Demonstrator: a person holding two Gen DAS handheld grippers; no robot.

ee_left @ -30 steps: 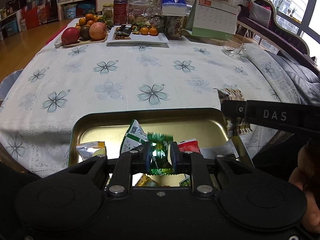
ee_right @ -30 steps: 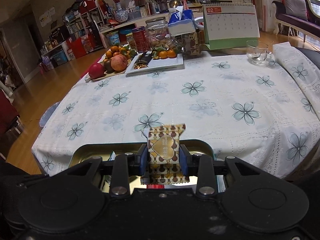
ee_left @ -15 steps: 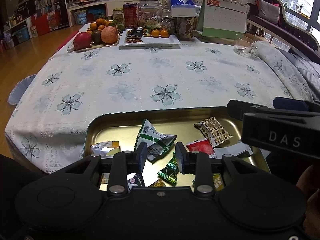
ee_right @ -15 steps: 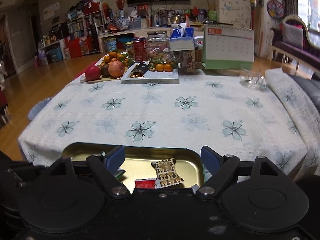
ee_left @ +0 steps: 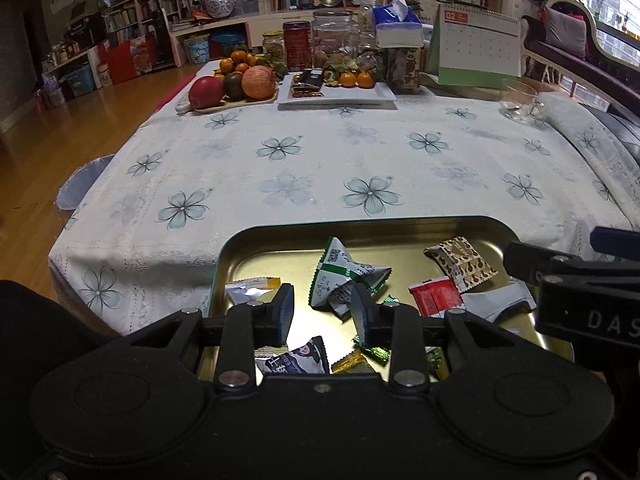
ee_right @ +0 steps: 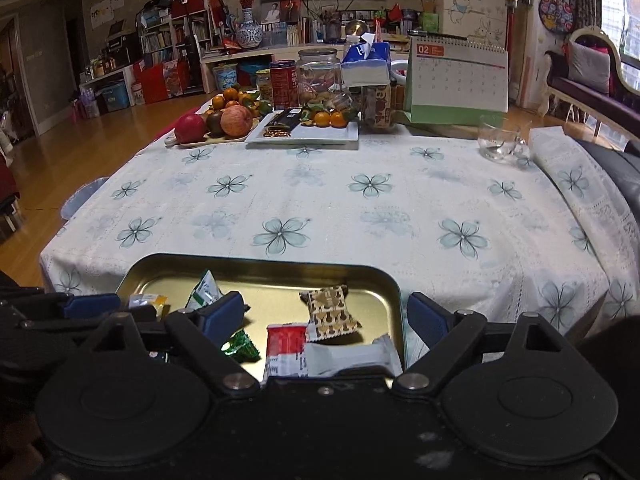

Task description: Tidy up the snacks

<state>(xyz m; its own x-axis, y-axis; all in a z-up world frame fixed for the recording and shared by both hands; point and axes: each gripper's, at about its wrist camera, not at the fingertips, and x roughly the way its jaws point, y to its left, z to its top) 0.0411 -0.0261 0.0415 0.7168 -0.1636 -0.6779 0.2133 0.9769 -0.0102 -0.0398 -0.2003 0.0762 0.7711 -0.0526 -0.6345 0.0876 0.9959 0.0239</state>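
We log one table under a white cloth (ee_right: 360,216) printed with blue flowers. At its near edge sits one gold metal tray (ee_right: 256,266), the only container holding the snacks.

Far end of the table: one desk calendar (ee_right: 456,80), one tissue box (ee_right: 366,68), one clear glass jar (ee_right: 318,74), one red can (ee_right: 282,80), one empty glass cup (ee_right: 500,142). One wooden board (ee_left: 224,106) carries a red apple, a pink apple, a dark fruit and several oranges. One white rectangular plate (ee_right: 320,134) carries two oranges at its right and dark wrapped items at its left.

Inside the tray we count nine loose packets across both views: one green-and-white packet (ee_left: 340,276), one brown patterned packet (ee_left: 464,262), one red packet (ee_left: 434,300), one white packet (ee_right: 352,356), one silver-and-orange packet (ee_left: 250,288), one small green foil candy (ee_right: 240,346), one dark blue-and-white packet (ee_left: 298,360), one gold candy (ee_left: 352,366) and one more green wrapper (ee_left: 438,360) half hidden.

The left gripper (ee_left: 322,312) hangs over the tray, jaws parted, nothing between them. The right gripper (ee_right: 326,314) has its jaws spreading wide, released, the brown packet lying free in the tray below.
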